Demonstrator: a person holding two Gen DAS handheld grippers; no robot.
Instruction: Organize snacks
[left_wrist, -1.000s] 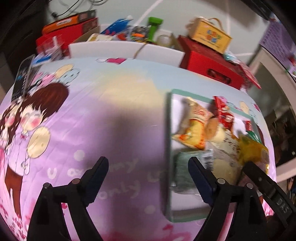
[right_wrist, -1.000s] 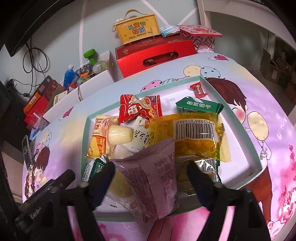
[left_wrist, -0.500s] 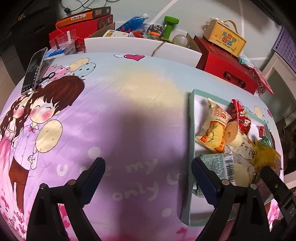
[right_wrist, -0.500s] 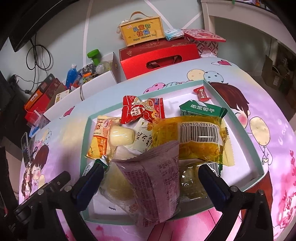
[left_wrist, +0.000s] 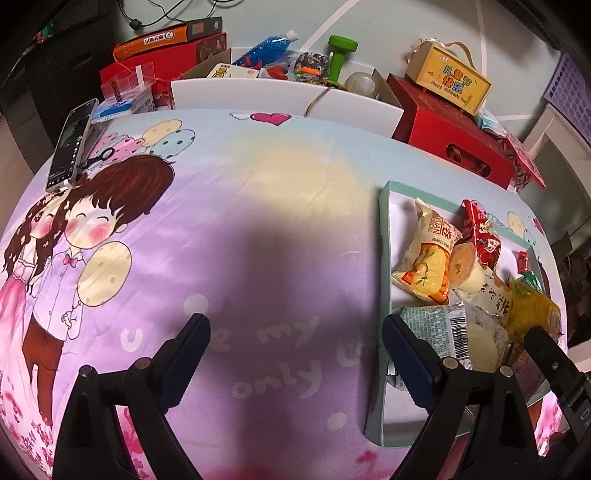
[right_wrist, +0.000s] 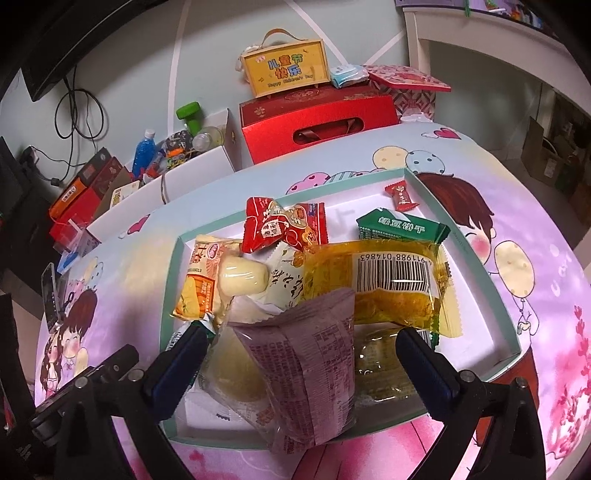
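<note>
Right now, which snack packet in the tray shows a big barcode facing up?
The yellow packet in the middle of the tray. Its white barcode panel faces up; the red and green packets behind it show printed fronts instead.

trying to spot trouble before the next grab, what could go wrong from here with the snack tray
The purple packet stands between the open fingers of the right gripper and leans past the tray's near rim; it may tip onto the cloth. Snacks are piled overlapping, so closing could also pinch the yellow packet. The left gripper hangs by the tray edge and could bump it.
</note>
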